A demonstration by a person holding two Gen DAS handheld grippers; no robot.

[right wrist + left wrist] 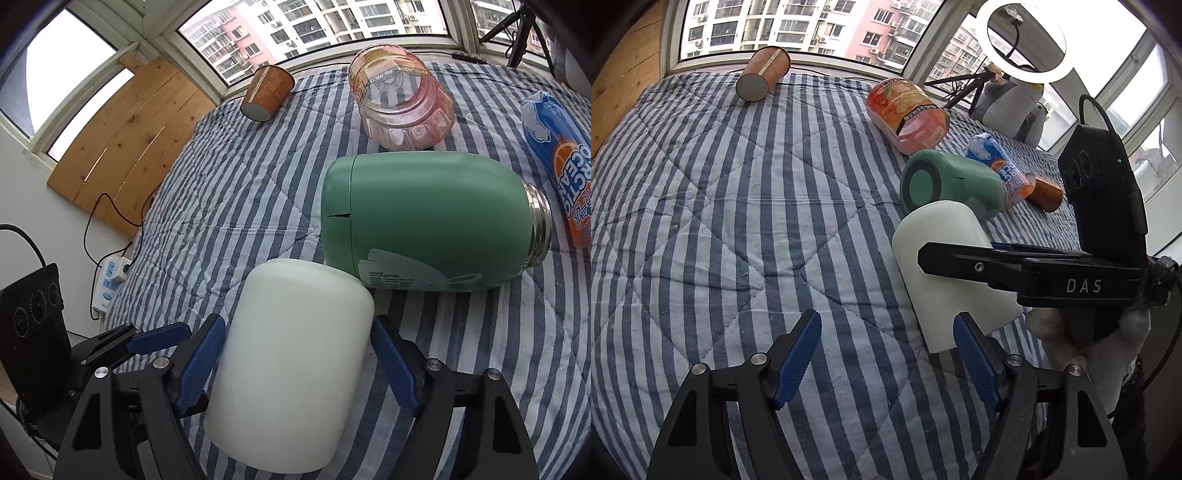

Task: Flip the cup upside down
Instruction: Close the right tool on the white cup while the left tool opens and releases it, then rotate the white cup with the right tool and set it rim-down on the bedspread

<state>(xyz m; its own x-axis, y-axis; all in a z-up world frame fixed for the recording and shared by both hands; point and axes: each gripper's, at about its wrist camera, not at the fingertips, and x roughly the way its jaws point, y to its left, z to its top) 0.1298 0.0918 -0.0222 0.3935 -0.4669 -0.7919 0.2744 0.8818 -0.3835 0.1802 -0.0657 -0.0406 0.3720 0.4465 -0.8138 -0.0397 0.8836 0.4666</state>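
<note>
A white plastic cup point(291, 365) stands upside down on the striped quilt, its closed base up. It also shows in the left wrist view point(945, 273). My right gripper point(299, 363) has its blue pads on both sides of the cup, shut on it. My left gripper point(886, 363) is open and empty just left of the cup, over the quilt.
A green flask point(424, 221) lies on its side just behind the cup. A clear pink jar point(402, 103), a blue-orange bottle point(561, 162) and a brown paper cup point(267, 92) also lie on the quilt point(720, 206). A power strip point(109, 284) lies on the floor at left.
</note>
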